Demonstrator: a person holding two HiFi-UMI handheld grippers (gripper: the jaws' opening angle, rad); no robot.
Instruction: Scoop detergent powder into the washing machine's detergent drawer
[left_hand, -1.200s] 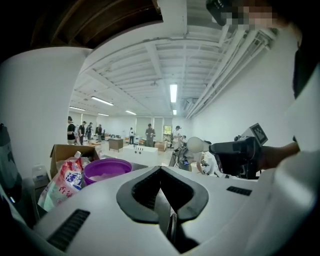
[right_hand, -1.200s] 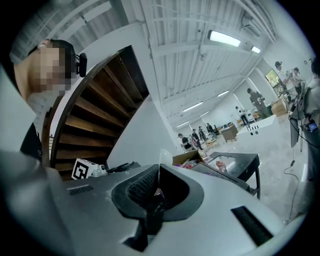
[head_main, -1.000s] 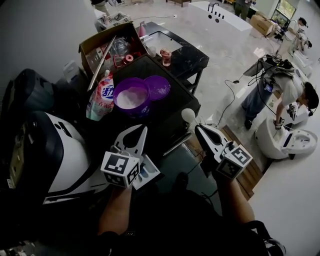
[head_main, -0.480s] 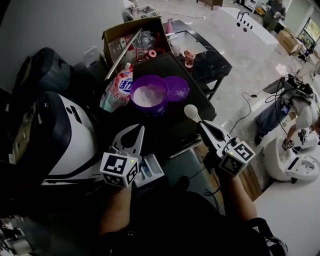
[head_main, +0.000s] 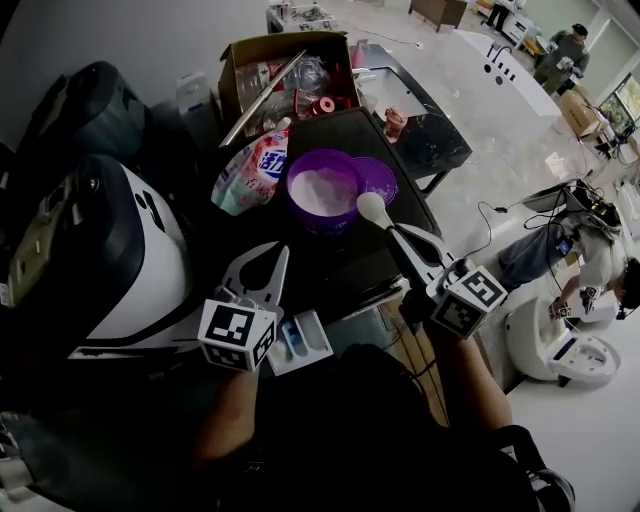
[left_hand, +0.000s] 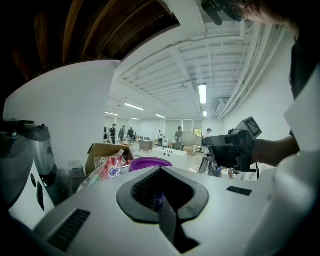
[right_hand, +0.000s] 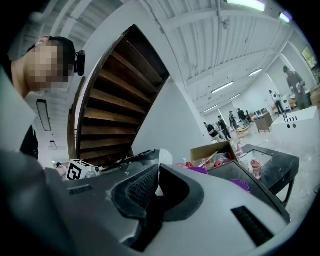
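A purple tub (head_main: 325, 195) of white detergent powder stands on the black table (head_main: 330, 262), its purple lid (head_main: 380, 178) lying beside it. My right gripper (head_main: 402, 243) is shut on the handle of a white spoon (head_main: 372, 208), whose bowl hangs at the tub's near right rim. The spoon (right_hand: 165, 156) shows past the jaws in the right gripper view. My left gripper (head_main: 278, 256) is shut on nothing, above the pulled-out white detergent drawer (head_main: 302, 342) of the washing machine (head_main: 110, 250). In the left gripper view the tub (left_hand: 150, 162) lies straight ahead.
A pink and green detergent bag (head_main: 250, 168) leans left of the tub. Behind it is an open cardboard box (head_main: 280, 65) of clutter, and a second black table (head_main: 415, 130) with a cup. People stand on the pale floor at the right.
My right gripper has carried the spoon forward and left, from beside the table edge to the tub's rim. The left gripper has stayed over the drawer.
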